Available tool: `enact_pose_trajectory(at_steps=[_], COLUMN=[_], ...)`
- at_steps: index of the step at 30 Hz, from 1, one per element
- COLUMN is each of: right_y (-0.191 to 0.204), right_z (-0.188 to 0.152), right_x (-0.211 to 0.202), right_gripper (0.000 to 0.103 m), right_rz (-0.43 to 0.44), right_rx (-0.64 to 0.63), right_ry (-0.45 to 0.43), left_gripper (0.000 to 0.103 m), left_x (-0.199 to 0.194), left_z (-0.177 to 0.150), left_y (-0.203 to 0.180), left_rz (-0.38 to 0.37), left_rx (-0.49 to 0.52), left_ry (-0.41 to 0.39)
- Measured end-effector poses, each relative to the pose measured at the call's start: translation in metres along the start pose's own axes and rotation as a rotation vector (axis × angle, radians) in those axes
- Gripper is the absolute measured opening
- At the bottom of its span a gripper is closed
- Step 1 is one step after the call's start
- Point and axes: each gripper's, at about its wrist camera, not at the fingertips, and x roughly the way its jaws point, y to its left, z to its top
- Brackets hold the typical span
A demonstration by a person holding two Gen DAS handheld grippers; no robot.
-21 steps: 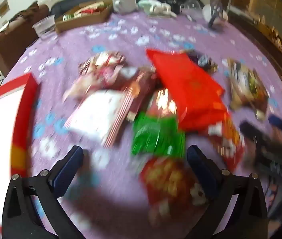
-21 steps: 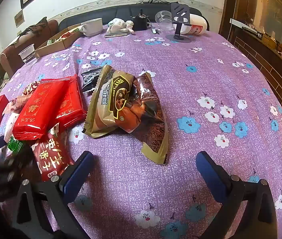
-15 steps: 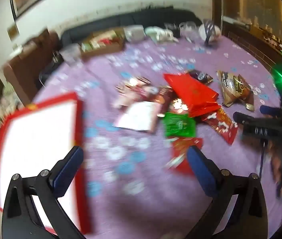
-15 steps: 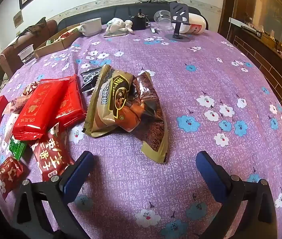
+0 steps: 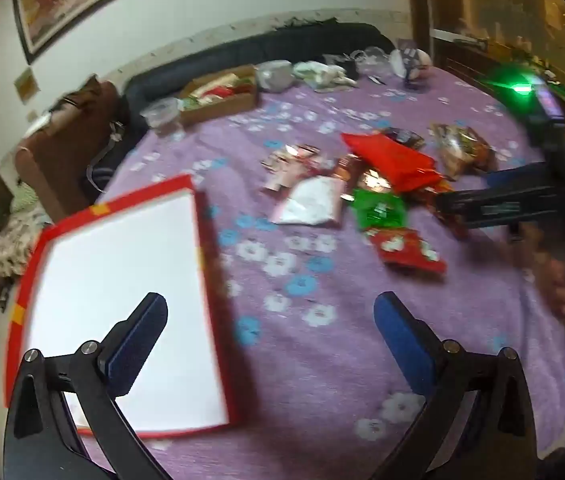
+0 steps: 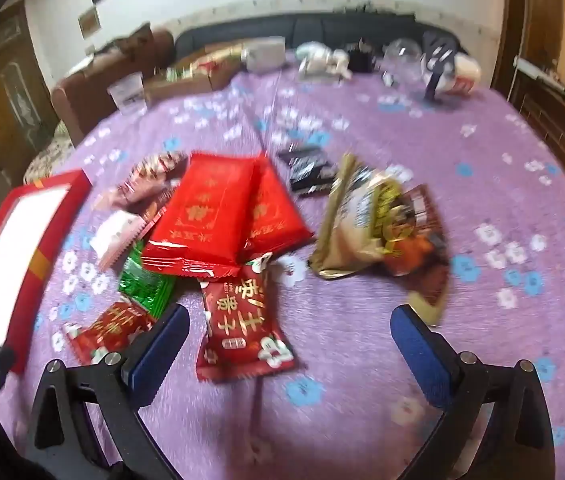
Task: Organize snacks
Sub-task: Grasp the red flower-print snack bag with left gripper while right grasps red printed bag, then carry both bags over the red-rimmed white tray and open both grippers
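Snack packets lie in a loose heap on the purple flowered tablecloth [image 6: 362, 360]. Two large red packets [image 6: 218, 208] lie on top, a small red packet with gold characters [image 6: 242, 332] is nearest, a green packet [image 6: 146, 284] and another small red one [image 6: 110, 332] are to its left, and a gold-brown bag [image 6: 374, 224] is to the right. A red-rimmed box with a white inside [image 5: 122, 300] sits at the left. My left gripper [image 5: 270, 332] is open and empty beside the box. My right gripper [image 6: 290, 340] is open and empty, over the near red packet.
A cardboard box of snacks [image 5: 218, 94], a clear plastic cup [image 5: 160, 114], a white mug [image 6: 266, 54], a cloth [image 6: 320, 64] and a phone stand [image 6: 438, 64] stand along the table's far edge. A brown sofa [image 5: 66, 136] is at the far left.
My left gripper has pulled back and to the left, from over the snack heap to beside the red-rimmed box. My right gripper has shifted left toward the heap. Both stay open.
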Motion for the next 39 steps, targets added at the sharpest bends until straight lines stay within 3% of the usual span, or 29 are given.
enact_pose_trajectory(at_steps=[4, 5, 6, 8, 14, 18, 23, 25, 27, 29, 31, 39], right_y=[0.014, 0.018, 0.017, 0.007, -0.061, -0.091, -0.097, -0.097, -0.096, -0.095, -0.095, -0.094], right_z=[0.004, 0.002, 0.002, 0.005, 0.009, 0.011, 0.014, 0.011, 0.011, 0.009, 0.009, 0.01], right_x=[0.011, 0.01, 0.007, 0.007, 0.0, -0.009, -0.011, -0.009, -0.006, -0.006, -0.006, -0.005], right_gripper=[0.076, 0.062, 0.036, 0.035, 0.034, 0.034, 0.034, 0.034, 0.035, 0.035, 0.035, 0.035], right_rz=[-0.027, -0.02, 0.012, 0.046, 0.367, 0.496, 0.52, 0.53, 0.517, 0.513, 0.508, 0.534], right_rx=[-0.066, -0.088, -0.093, -0.064, 0.226, 0.391, 0.443, 0.457, 0.453, 0.444, 0.439, 0.42], right_ry=[-0.009, -0.03, -0.045, -0.061, -0.07, -0.148, -0.175, -0.162, -0.151, -0.15, -0.147, -0.157], left_gripper=[0.103, 0.103, 0.103, 0.103, 0.103, 0.103, 0.099, 0.076, 0.058, 0.052, 0.037, 0.033], left_x=[0.001, 0.0, -0.001, 0.0, 0.018, 0.038, 0.054, 0.057, 0.062, 0.063, 0.061, 0.049], left_z=[0.001, 0.003, 0.008, 0.019, 0.035, 0.039, 0.032, 0.03, 0.029, 0.029, 0.029, 0.029], left_y=[-0.007, -0.008, -0.01, -0.016, -0.045, -0.056, -0.063, -0.061, -0.058, -0.056, -0.057, -0.044], left_rz=[-0.062, -0.069, -0.065, -0.056, -0.114, -0.123, -0.1, -0.086, -0.118, -0.155, -0.177, -0.19], left_rx=[-0.03, -0.036, -0.028, -0.002, -0.012, -0.039, -0.037, -0.03, -0.037, -0.05, -0.045, -0.062], left_ry=[0.005, 0.008, 0.029, 0.083, 0.147, 0.189, 0.189, 0.187, 0.189, 0.175, 0.169, 0.139])
